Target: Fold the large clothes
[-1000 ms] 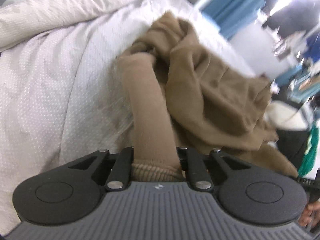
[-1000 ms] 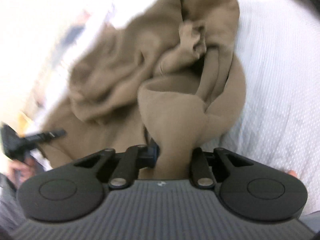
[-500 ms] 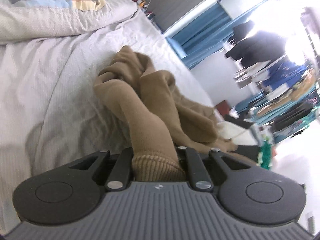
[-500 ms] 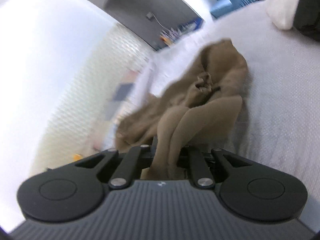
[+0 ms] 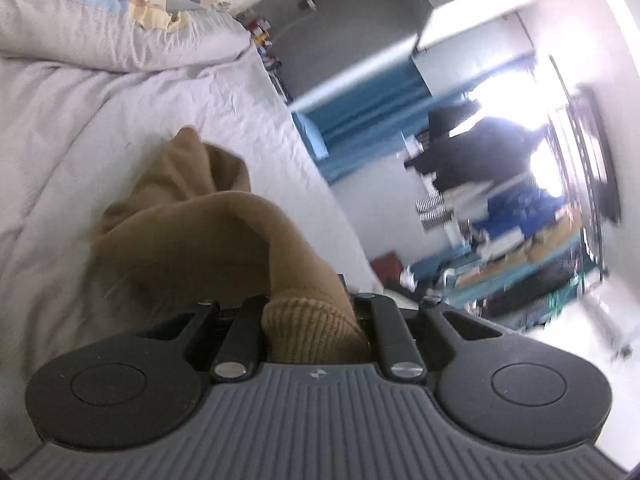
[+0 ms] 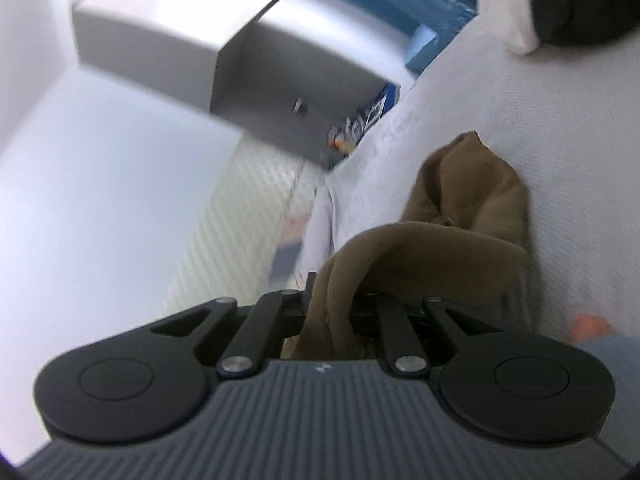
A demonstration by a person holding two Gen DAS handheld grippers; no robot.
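left gripper (image 5: pixel 316 312) clamped on the ribbed cuff of the tan garment (image 5: pixel 192 224), lower centre of frame; the cloth trails up and left onto the white bedding (image 5: pixel 132 112). right gripper (image 6: pixel 332 312) closed on a bunched fold of the same garment (image 6: pixel 472 208), which lies centre right on the bedding (image 6: pixel 560 128).

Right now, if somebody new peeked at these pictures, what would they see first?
First, the big brown sweater, bunched up on the white bed. The left hand-held gripper pinches its ribbed cuff at the bottom of the left view, and the right hand-held gripper pinches another bit of it in the right view. After that, the bright window behind dark hanging clothes.
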